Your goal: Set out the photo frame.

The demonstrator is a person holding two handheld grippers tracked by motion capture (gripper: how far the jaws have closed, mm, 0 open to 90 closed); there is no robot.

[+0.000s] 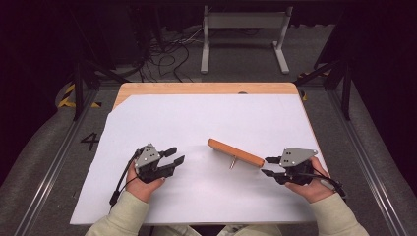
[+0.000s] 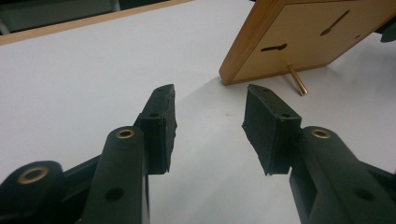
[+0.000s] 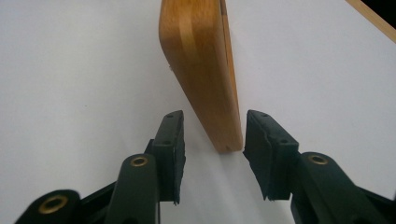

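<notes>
Here, on the white-covered wooden tabletop point(image 1: 162, 123), your two hands each hold a set of black two-jaw tongs, with a flat, rectangular, orange-brown wooden frame point(image 1: 235, 153) standing propped between them, a little right of centre. A thin brass peg point(image 1: 232, 162) juts from the frame's back and rests on the white sheet, keeping the frame tilted on its lower edge. Your right tongs point(image 1: 267, 166) are spread to a middling gap, and the near end of the frame sits between the two pads; in the right gripper view the right-hand pad point(image 3: 267, 144) is just beside the wood, though you cannot tell whether it touches, while the left-hand pad stands a little apart. Your left tongs point(image 1: 176, 155) are spread wide and hold nothing, well apart from the frame, aimed across the sheet at its back, where two keyhole slots point(image 2: 273, 47) show.
</notes>
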